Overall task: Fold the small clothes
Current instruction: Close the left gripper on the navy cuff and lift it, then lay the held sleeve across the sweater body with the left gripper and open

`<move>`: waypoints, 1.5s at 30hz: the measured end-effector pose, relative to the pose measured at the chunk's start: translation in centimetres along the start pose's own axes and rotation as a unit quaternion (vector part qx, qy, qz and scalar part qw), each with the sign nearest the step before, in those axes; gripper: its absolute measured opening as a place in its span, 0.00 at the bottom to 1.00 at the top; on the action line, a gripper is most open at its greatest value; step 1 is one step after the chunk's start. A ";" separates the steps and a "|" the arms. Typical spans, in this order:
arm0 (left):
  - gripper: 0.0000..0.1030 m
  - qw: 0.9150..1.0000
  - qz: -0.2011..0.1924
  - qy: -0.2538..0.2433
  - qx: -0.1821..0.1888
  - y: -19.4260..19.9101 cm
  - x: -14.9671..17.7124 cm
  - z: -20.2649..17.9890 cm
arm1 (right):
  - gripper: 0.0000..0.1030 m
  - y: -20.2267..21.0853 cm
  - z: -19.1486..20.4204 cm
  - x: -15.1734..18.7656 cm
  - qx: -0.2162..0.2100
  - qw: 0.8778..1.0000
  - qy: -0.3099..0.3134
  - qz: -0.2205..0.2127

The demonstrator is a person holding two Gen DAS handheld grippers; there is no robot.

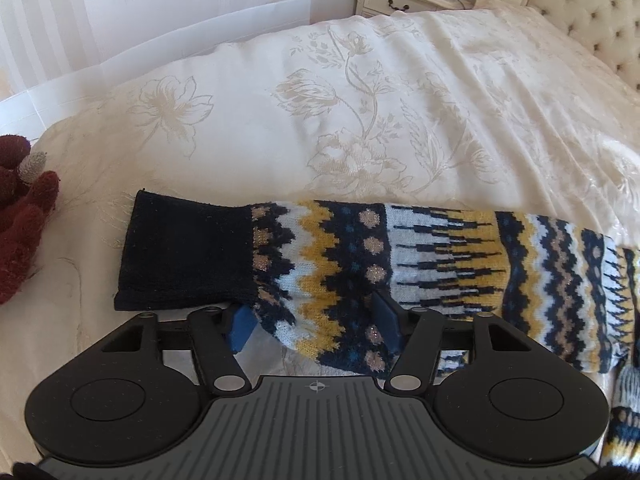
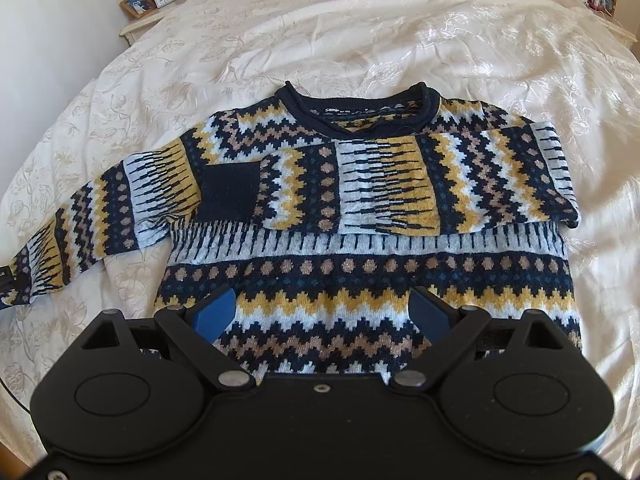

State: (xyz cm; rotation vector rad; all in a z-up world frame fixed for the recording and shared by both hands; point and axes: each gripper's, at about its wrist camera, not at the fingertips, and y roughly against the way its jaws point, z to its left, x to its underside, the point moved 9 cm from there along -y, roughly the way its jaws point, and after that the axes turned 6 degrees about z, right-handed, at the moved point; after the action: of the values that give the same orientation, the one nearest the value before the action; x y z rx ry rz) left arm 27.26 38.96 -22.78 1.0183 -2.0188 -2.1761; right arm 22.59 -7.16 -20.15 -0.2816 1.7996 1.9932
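- The sweater (image 2: 360,208) lies flat on the bed (image 2: 360,32), neck toward the headboard, hem toward the right gripper (image 2: 322,312).
- One sleeve is folded across the chest, its dark cuff (image 2: 228,194) lying on the body; the other sleeve (image 1: 400,256) stretches out to the side over the bedspread.
- The right gripper hovers above the lower body of the sweater, its blue fingers (image 2: 214,312) wide apart, with zigzag knit showing between them; whether they touch the knit cannot be told.
- The left gripper (image 1: 316,320) is at the outstretched sleeve, just past its cuff (image 1: 188,252); its fingers (image 1: 242,330) stand apart on either side of a bunched edge of the sleeve, not clamped.
- A red glove (image 1: 24,224) lies on the bed, apart from that cuff.
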 end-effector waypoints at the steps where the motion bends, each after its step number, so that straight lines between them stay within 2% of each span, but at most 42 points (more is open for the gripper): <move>1: 0.29 1.000 -0.005 0.000 -0.010 0.1 -0.2 0.1 | 0.91 0.0 0.0 0.2 0.001 1.000 -0.002 0.002; 4: 0.08 1.000 -0.020 0.001 -0.004 1.0 -0.7 -0.4 | 0.91 0.0 -0.3 0.7 0.000 1.000 -0.008 0.005; 8: 0.07 0.998 -0.057 -0.005 0.007 3.7 -1.9 -2.0 | 0.91 0.0 -0.8 1.1 -0.006 1.000 -0.012 0.007; 14: 0.07 0.989 -0.127 -0.061 0.032 11.0 -3.5 -7.9 | 0.91 -0.2 -2.0 1.1 -0.023 1.000 -0.001 0.010; 18: 0.07 0.978 -0.166 -0.112 0.063 15.7 -3.7 -13.8 | 0.91 0.2 -3.3 0.6 -0.037 0.999 -0.005 0.003; 24: 0.07 0.961 -0.179 -0.167 0.127 18.5 -2.5 -24.2 | 0.91 1.2 -6.6 0.4 -0.047 0.999 -0.020 -0.008; 28: 0.07 0.949 -0.171 -0.209 0.165 18.7 0.3 -31.6 | 0.91 1.8 -9.1 0.9 -0.047 0.998 -0.035 -0.011; 33: 0.07 0.933 -0.134 -0.269 0.197 17.1 5.8 -39.9 | 0.91 2.4 -12.5 1.8 -0.043 0.997 -0.057 -0.009; 37: 0.07 0.919 -0.108 -0.323 0.199 15.2 10.4 -45.2 | 0.91 2.8 -15.0 2.3 -0.038 0.997 -0.073 -0.009; 41: 0.10 0.909 -0.078 -0.360 0.194 13.4 14.0 -48.3 | 0.91 3.0 -16.9 2.6 -0.036 0.996 -0.086 -0.011; 42: 0.12 0.908 -0.070 -0.369 0.186 13.2 14.8 -48.8 | 0.91 3.0 -17.2 2.7 -0.036 0.995 -0.088 -0.011; 45: 0.32 0.899 -0.061 -0.391 0.187 13.3 16.5 -49.8 | 0.91 2.8 -18.0 2.6 -0.036 0.995 -0.091 -0.009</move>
State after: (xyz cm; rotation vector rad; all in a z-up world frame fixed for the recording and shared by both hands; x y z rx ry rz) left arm 31.21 -14.69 -16.36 0.2499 -2.8435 -2.6023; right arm 16.51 -24.46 -21.15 -0.1334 1.6103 2.0042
